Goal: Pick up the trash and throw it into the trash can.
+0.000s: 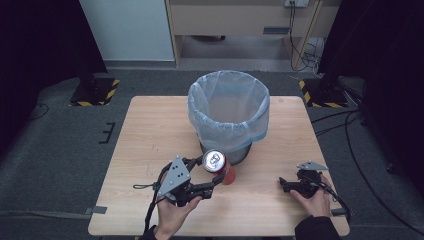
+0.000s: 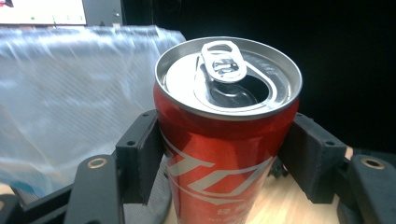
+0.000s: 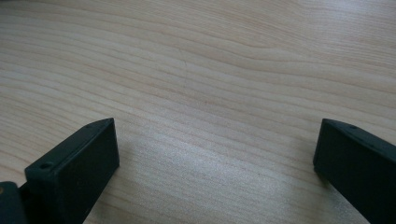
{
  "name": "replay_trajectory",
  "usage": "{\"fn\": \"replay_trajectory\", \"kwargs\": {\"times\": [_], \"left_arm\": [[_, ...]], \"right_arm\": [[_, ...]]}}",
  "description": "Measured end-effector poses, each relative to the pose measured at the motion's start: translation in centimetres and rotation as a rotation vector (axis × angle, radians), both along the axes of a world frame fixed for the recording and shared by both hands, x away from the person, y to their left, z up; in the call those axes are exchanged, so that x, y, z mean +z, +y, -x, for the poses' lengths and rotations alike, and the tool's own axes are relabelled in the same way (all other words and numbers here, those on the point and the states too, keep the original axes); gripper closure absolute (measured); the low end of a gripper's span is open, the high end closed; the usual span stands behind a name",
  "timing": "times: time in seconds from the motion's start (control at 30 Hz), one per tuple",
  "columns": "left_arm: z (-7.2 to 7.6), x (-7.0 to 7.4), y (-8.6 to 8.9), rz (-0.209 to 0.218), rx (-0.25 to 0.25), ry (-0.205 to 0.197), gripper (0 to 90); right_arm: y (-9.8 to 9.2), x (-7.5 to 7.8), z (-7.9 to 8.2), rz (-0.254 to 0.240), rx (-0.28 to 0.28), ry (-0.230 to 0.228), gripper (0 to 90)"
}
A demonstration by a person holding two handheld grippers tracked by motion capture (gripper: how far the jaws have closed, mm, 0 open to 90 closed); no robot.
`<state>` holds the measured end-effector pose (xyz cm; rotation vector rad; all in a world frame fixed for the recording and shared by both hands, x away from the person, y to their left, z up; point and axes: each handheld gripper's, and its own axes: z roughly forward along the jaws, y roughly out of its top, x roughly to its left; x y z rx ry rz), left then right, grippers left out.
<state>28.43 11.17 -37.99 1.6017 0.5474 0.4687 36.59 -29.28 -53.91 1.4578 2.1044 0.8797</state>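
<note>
High view, left hand [image 1: 172, 212]: coming in from the bottom edge, gripping the left gripper [image 1: 207, 177] over the near-left part of the tabletop [image 1: 145, 135].
Left gripper jaws: clenching the red can [image 1: 218, 166], one black jaw pressing on each side of its body; the grey three-cornered plate is sitting on top of the gripper.
Red can: being held upright just in front of the bin [image 1: 228, 117], its base near or on the wood (contact not resolvable); the silver top is facing up.
Left gripper view, red can [image 2: 224, 140]: sitting between the two jaws, both touching its red wall; the pull tab is lying flat and the mouth is showing open and dark; white lettering is running across the red body.
Right hand [image 1: 312, 200]: holding the right gripper [image 1: 287, 185] low over the near-right part of the tabletop, well apart from the can.
Right gripper view, jaws: standing spread wide, nothing between them, bare wood grain [image 3: 210, 79] lying below.
Bin: standing at mid-tabletop beyond the can, lined with a pale translucent bag [image 1: 250, 131] folding over the rim; its inside is looking empty.
Left gripper view, bag [image 2: 65, 93]: showing as crinkled plastic behind and left of the can.
Far background: grey floor [image 1: 55, 150] surrounding the tabletop.
</note>
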Motion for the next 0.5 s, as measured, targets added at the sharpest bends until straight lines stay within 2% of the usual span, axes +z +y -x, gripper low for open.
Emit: {"fn": "replay_trajectory", "kwargs": {"times": [0.2,0.5], "left_arm": [[-0.2,2.0,0.1,0.018,0.008,-0.038,33.5],[-0.6,4.8,0.2,0.067,0.015,-0.086,33.6]], "right_arm": [[0.0,0.0,0.0,0.000,0.000,0.000,0.4],[0.0,0.0,0.0,0.000,0.000,0.000,0.4]]}}
